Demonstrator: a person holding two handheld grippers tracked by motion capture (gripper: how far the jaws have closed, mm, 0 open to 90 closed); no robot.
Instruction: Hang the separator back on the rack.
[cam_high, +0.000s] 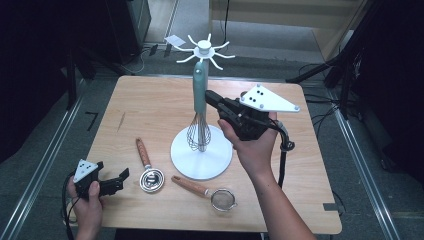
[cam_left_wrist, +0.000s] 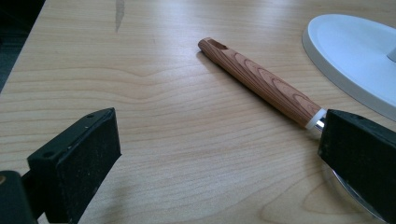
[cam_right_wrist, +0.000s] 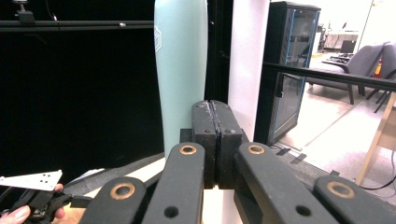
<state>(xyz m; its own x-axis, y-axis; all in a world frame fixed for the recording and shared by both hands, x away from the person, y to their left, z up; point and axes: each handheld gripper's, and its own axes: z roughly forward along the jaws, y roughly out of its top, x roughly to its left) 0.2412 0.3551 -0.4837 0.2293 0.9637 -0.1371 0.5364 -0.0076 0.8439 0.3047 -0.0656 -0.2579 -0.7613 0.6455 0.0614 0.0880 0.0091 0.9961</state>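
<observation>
your right hand-held gripper (cam_high: 209, 95) is up beside the whisk (cam_high: 200, 107), jaws clenched pad to pad with nothing between them. in the right gripper view the closed tips (cam_right_wrist: 215, 126) sit just in front of the whisk's pale teal handle (cam_right_wrist: 181, 60) and the white pole (cam_right_wrist: 247, 56) of the rack; can't tell if they touch the handle. the whisk hangs upright from one hook of the white rack (cam_high: 202, 160), wire end just above the round base.

your left hand-held gripper (cam_high: 112, 182) rests low at the near-left corner of the desk (cam_high: 150, 100), jaws released and wide apart, holding nothing. in the left gripper view the wood-handled coil whisk (cam_left_wrist: 261, 81) lies flat on the desk between and beyond the open jaws, its metal end hidden behind one jaw.

a small strainer (cam_high: 220, 197) with a wooden handle lies near the front edge, just beside the rack base.

desk is light wood grain with rounded corners. grey floor around it, black stands and cables at the sides, a dark cabinet and a chair further back.
</observation>
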